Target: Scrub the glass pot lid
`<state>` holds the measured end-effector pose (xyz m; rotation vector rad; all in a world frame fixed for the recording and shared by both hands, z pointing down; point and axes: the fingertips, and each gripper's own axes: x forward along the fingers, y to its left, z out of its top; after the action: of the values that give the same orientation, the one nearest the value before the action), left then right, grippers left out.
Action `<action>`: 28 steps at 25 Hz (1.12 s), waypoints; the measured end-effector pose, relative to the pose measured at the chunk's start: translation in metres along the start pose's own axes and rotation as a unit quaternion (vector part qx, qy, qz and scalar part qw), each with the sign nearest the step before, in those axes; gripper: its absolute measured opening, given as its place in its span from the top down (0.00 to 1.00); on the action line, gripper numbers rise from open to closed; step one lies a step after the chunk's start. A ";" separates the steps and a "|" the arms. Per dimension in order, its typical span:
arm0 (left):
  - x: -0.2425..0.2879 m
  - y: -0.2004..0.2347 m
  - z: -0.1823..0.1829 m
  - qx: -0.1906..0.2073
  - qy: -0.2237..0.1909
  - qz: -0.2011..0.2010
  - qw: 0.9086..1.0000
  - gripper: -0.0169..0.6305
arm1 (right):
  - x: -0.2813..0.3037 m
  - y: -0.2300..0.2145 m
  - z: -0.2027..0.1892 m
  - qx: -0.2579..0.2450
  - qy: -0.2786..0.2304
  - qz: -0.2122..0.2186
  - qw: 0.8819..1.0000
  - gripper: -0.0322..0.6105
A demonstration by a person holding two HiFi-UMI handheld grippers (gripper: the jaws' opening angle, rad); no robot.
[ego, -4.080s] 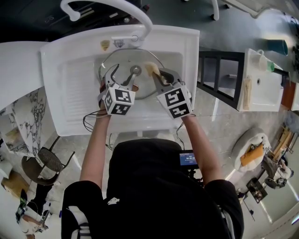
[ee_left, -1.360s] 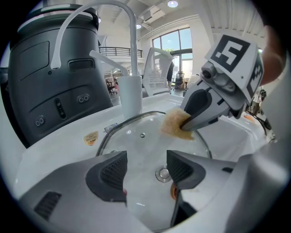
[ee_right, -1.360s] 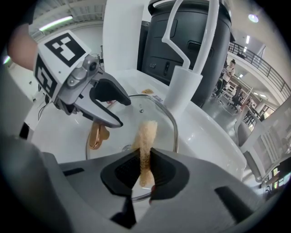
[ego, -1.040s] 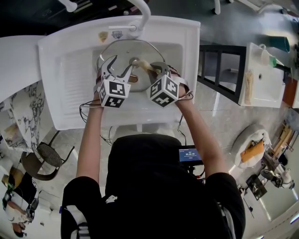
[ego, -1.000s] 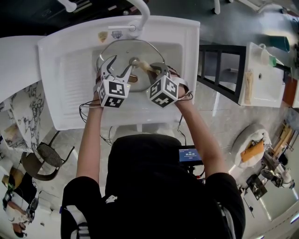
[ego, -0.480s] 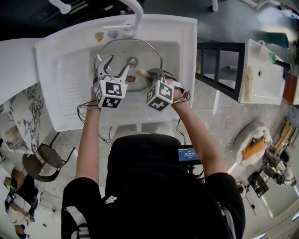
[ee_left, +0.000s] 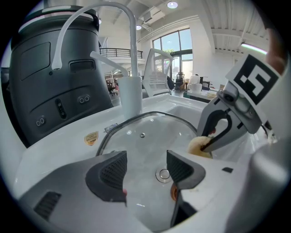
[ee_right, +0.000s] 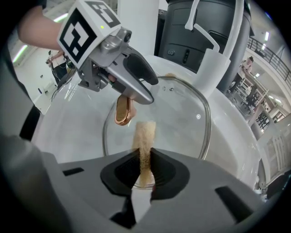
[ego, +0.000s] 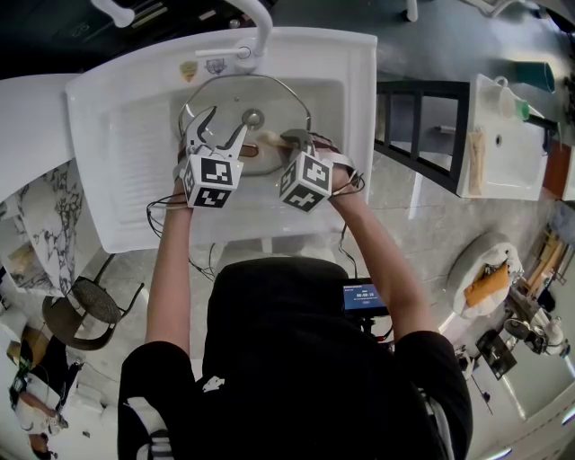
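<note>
Pinched sponge (ee_right: pixel 144 136) in right claw (ee_right: pixel 143 166), inside lid (ee_right: pixel 191 123)'s rim (left claw (ee_left: pixel 146 169) agape)

There is one glass pot lid (ego: pixel 269 97). There is one sponge (ego: pixel 269 138). There are two grippers: the left gripper (ego: pixel 225 121) and the right gripper (ego: pixel 292 137). There are two white sinks: one big sink (ego: pixel 126 135) in the middle and one small sink (ego: pixel 508 157) off to the right. There is one white tap (ego: pixel 262 27). There is one person (ego: pixel 287 359). There is one round chair (ego: pixel 85 310).
</note>
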<state>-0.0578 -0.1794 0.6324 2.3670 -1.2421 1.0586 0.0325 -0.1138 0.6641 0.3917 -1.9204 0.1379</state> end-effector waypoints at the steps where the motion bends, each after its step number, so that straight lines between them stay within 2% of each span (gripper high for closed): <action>1: 0.000 0.000 0.000 0.000 0.000 0.000 1.000 0.57 | 0.000 -0.001 0.001 0.001 -0.001 0.000 1.000 0.90; 17: -0.001 0.000 0.000 0.001 0.000 -0.001 1.000 0.57 | -0.012 -0.036 0.022 0.034 -0.022 -0.022 0.999 0.90; 28: -0.001 0.000 0.000 0.001 0.001 0.000 1.000 0.57 | -0.019 -0.063 0.046 0.019 -0.037 -0.042 0.998 0.89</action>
<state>-0.0579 -0.1790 0.6315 2.3675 -1.2411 1.0618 0.0196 -0.1817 0.6235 0.5079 -1.9725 0.1070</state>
